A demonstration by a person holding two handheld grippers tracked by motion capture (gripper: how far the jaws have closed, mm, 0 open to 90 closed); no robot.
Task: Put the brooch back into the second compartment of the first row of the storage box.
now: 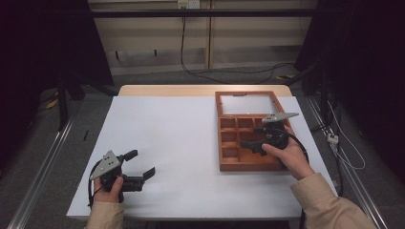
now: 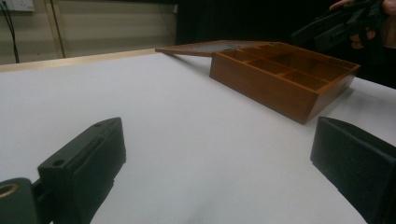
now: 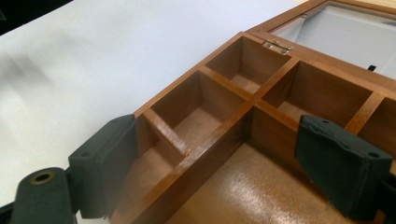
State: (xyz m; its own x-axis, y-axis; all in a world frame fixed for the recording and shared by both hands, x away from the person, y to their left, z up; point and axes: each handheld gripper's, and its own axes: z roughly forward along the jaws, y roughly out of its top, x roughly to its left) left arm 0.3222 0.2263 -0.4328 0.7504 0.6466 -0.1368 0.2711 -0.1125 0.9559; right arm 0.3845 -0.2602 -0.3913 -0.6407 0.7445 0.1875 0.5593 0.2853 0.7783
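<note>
**Over the wooden box: right gripper hovering, left gripper idling near the front edge**

From the high view, a wooden box (image 1: 241, 160) is sitting toward the right edge of the white table (image 1: 176, 138), its glazed lid (image 1: 248, 104) lying flat open toward the far edge. The right gripper (image 1: 252, 146), held in the right hand (image 1: 290, 155), is hanging over the box's compartments with its jaws spread wide and gripping nothing. The left gripper (image 1: 142, 163), held in the left hand (image 1: 111, 188), is resting near the front left corner of the table, well apart from the box, its jaws also spread wide and empty.

From the left gripper view, the two black jaws are standing far apart over bare table. The box (image 2: 275, 88) is lying beyond them to the right, with the other gripper (image 2: 336, 25) hovering above its far side.

From the right gripper view, the wide-open jaws are straddling the box's interior (image 3: 261, 196), one jaw at the outer wall by the small compartments (image 3: 201, 109), the other over a divider. A small metal hinge (image 3: 276, 45) is joining the box to the lid (image 3: 341, 32). No writing or label is legible on anything.
</note>
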